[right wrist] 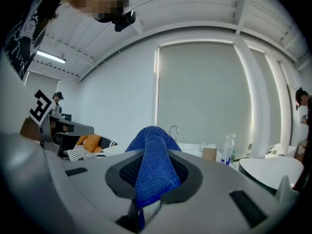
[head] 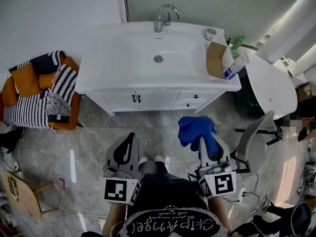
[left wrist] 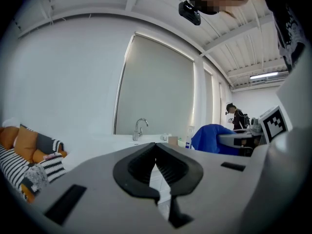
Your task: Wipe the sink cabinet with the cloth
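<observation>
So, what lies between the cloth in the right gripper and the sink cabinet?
Only bare marble floor, seen in the head view; nothing stands between cloth and sink cabinet.

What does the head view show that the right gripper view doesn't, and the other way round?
Only the head view shows the sink cabinet doors and drawers, the drain, the floor, the left claw and the person's shoes. Only the right gripper view shows the right claw with its jaws shut on the blue cloth, plus the window blind and ceiling. Both show the cloth, the faucet, the spray bottle, the cardboard box and the striped cushions.
</observation>
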